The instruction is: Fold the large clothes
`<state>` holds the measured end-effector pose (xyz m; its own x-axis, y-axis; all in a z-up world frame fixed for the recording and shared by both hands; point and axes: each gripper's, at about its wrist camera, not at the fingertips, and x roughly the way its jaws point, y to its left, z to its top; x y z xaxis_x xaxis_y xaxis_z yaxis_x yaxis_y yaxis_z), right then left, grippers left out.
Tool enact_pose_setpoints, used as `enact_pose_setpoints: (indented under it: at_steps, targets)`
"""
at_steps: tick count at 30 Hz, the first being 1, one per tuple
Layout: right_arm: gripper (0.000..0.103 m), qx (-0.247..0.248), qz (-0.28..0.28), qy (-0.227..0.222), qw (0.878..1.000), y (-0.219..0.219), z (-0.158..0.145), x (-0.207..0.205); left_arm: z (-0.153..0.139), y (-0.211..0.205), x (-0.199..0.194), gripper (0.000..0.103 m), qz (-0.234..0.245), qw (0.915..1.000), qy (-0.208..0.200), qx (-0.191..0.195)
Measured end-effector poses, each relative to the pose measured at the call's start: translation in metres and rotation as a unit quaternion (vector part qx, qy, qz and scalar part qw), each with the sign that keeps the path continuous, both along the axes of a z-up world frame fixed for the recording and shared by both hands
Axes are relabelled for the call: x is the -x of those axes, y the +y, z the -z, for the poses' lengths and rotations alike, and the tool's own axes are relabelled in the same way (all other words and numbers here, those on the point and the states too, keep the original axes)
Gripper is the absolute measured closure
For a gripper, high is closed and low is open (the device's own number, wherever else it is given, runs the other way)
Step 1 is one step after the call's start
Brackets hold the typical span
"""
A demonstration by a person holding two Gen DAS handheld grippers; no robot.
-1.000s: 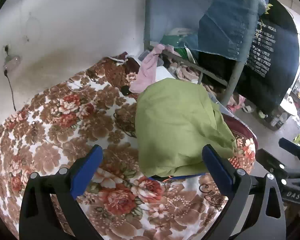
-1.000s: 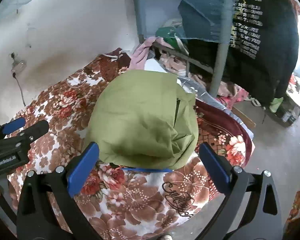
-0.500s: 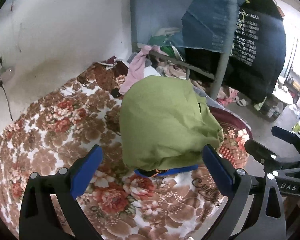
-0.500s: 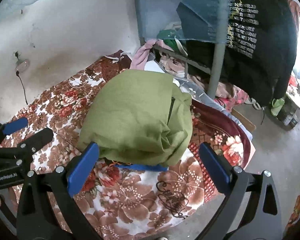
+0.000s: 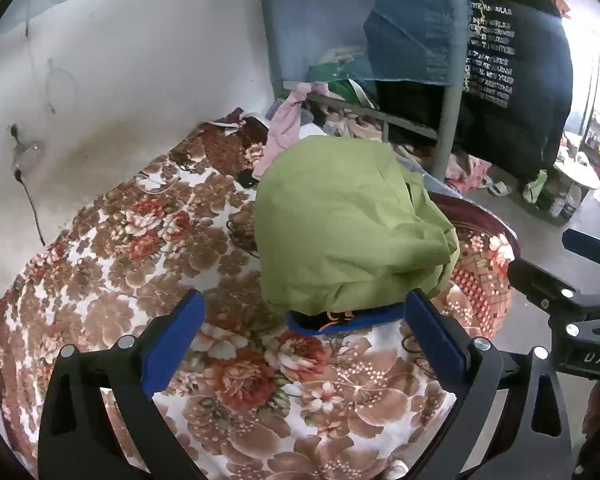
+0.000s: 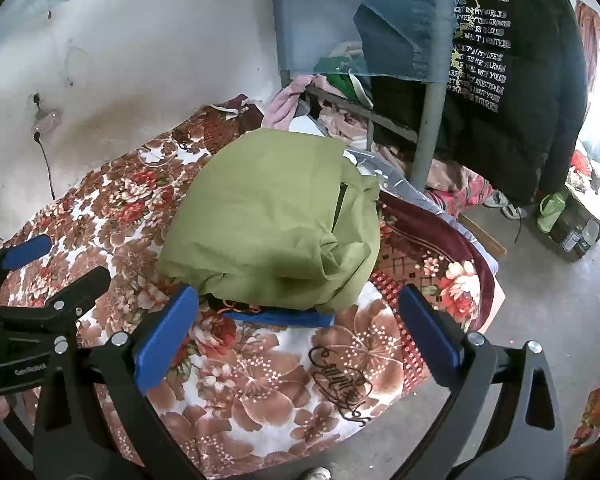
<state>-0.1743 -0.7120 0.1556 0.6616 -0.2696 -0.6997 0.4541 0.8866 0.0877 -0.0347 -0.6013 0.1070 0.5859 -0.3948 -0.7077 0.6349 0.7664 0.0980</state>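
A folded olive-green garment (image 5: 348, 224) lies on the floral blanket (image 5: 140, 240) near the bed's right edge, with a blue-trimmed dark piece (image 5: 340, 320) showing under its near edge. It also shows in the right wrist view (image 6: 276, 220), with the blue trim (image 6: 280, 318) below it. My left gripper (image 5: 304, 336) is open and empty, held above the bed just short of the garment. My right gripper (image 6: 296, 328) is open and empty, also just short of it. Each gripper appears at the edge of the other's view.
A metal bunk frame post (image 5: 448, 128) stands behind the garment, with a dark printed jacket (image 5: 516, 80) and denim hanging on it. Pink and other clothes (image 5: 288, 124) are piled at the bed's far end. The white wall (image 5: 120, 80) is at left, concrete floor (image 6: 548, 300) at right.
Both grippers have drawn back and a little higher from the green garment, which now sits farther off in both views. Both stay open; the garment has not moved.
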Motion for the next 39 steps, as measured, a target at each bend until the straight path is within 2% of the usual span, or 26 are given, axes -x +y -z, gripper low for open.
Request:
enact_pose_setpoints:
  at_steps: [10,13,26,31,39]
  targets:
    - [0.005,-0.007,-0.002,0.004,1.000,0.006,0.000,0.005,-0.002,0.002,0.004,0.005,-0.004,1.0000,-0.003,-0.003]
    - [0.005,-0.001,-0.005,0.009,1.000,0.006,0.001,0.003,-0.003,0.002,0.001,0.005,0.001,0.9999,0.013,0.004]
    - [0.005,-0.008,-0.001,0.012,1.000,-0.002,0.000,0.002,-0.013,-0.003,-0.003,0.005,0.002,1.0000,-0.005,0.008]
    - [0.005,-0.010,-0.001,0.017,1.000,-0.005,0.001,0.001,-0.015,-0.002,-0.010,0.005,-0.002,0.9996,0.017,0.022]
    - [0.005,-0.015,0.000,0.022,1.000,-0.006,0.004,-0.001,-0.014,-0.005,-0.012,0.005,-0.002,0.9997,0.014,0.018]
